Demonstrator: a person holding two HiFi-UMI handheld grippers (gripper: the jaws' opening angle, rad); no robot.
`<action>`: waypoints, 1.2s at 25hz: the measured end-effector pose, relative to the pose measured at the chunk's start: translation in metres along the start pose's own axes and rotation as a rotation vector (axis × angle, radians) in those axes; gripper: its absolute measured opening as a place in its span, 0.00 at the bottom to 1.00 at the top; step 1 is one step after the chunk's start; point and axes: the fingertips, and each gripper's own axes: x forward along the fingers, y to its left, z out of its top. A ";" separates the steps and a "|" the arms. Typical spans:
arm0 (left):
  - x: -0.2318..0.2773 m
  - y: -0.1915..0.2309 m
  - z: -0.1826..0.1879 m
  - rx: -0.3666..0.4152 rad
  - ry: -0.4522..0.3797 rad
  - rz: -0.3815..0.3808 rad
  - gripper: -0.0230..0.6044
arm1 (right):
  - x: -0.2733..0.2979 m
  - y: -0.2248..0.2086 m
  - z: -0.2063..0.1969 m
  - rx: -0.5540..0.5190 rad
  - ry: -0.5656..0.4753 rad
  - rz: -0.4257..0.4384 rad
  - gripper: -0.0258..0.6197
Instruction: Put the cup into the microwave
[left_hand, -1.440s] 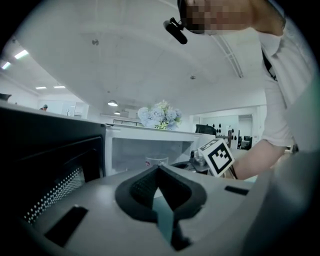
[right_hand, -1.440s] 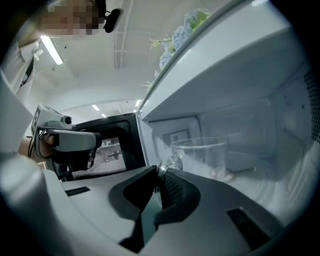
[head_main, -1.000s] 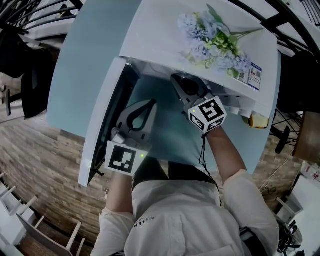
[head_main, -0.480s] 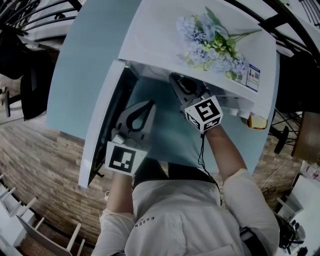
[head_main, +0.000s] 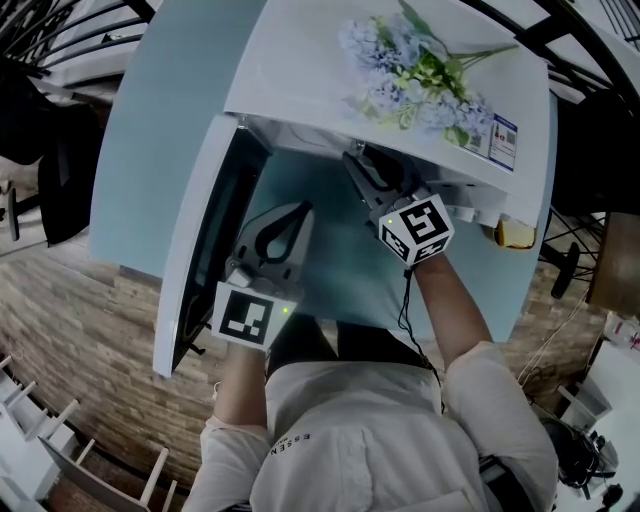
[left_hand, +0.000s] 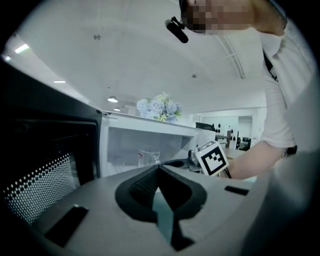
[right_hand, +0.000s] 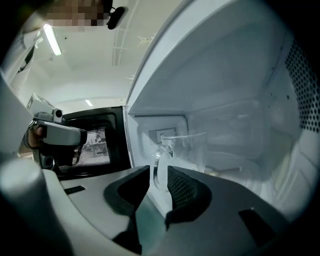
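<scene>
A pale blue tabletop (head_main: 150, 120) lies beneath and left of the fingers (head_main: 258, 228) of the left gripper (head_main: 300, 210), with wood-plank floor (head_main: 90, 330) and a black chair (head_main: 45, 150) farther left, and a white ceiling (left_hand: 125, 60) with recessed lights (left_hand: 112, 99) above.

even cool indoor light from ceiling strip (right_hand: 51, 40) and spot light (left_hand: 112, 99). heavy fisheye bending in both gripper views, black vignette at corners. washed-out white inside microwave (right_hand: 235, 100), glass cup (right_hand: 187, 150) hazy, low contrast. near foreground soft, out of focus. head view dimmer, fairly sharp, edges bent.
</scene>
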 end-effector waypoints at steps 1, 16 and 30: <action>0.000 -0.001 0.001 0.004 -0.002 -0.004 0.04 | -0.003 0.000 0.001 0.000 0.002 -0.003 0.20; -0.019 -0.013 0.067 0.044 -0.073 -0.049 0.04 | -0.084 0.026 0.084 0.042 -0.128 -0.127 0.15; -0.044 -0.027 0.118 0.158 -0.158 -0.151 0.04 | -0.149 0.048 0.159 0.005 -0.246 -0.272 0.07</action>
